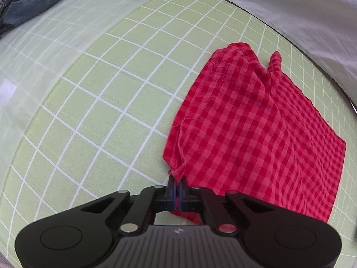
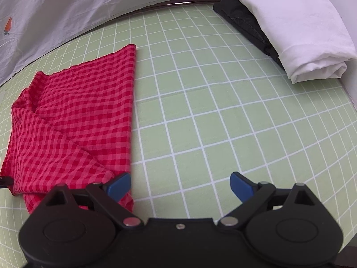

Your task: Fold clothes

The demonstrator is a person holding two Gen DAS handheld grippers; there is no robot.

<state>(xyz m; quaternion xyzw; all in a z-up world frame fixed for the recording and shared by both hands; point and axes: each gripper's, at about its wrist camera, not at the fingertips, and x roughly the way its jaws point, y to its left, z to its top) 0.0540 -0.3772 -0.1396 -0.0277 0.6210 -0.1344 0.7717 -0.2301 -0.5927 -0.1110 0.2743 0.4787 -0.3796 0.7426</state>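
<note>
A red checked cloth lies partly folded on the green grid mat. My left gripper is shut on the cloth's near left corner, and a bit of red fabric shows between and behind its fingers. In the right wrist view the same red checked cloth fills the left side, its straight folded edge running toward me. My right gripper stands open just to the right of that edge, its left blue pad resting over the cloth's near corner and nothing held between the pads.
Blue denim and grey checked garments are piled at the far left. A folded white cloth on a black garment lies at the far right. Grey printed sheeting borders the mat's far edge.
</note>
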